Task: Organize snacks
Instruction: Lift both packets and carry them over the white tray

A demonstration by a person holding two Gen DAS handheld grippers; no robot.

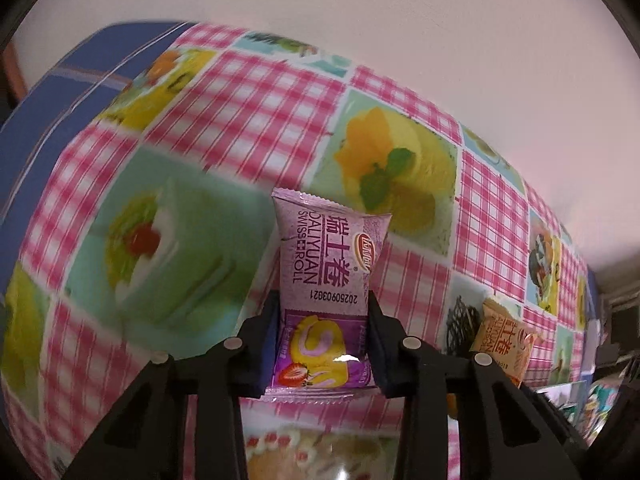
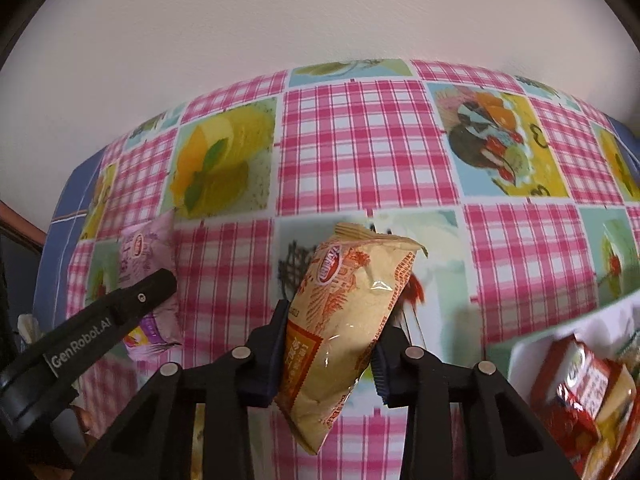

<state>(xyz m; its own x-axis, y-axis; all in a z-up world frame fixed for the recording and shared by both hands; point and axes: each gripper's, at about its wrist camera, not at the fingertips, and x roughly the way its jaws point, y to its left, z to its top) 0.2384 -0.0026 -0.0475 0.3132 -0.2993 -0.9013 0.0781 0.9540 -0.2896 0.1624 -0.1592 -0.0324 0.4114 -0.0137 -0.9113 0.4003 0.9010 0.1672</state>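
Observation:
My left gripper (image 1: 323, 336) is shut on a purple Swiss roll packet (image 1: 326, 276), held upright above the patterned tablecloth (image 1: 224, 128). My right gripper (image 2: 330, 344) is shut on a beige and orange snack packet (image 2: 344, 312), tilted between the fingers. The orange packet also shows at the right in the left wrist view (image 1: 502, 344). The purple packet (image 2: 146, 264) and the left gripper's finger (image 2: 120, 312) show at the left in the right wrist view.
A white container (image 2: 532, 344) with red snack packets (image 2: 588, 392) sits at the lower right of the right wrist view. The table stands against a pale wall (image 2: 280, 20). A blue cloth edge (image 1: 72, 92) borders the table's left side.

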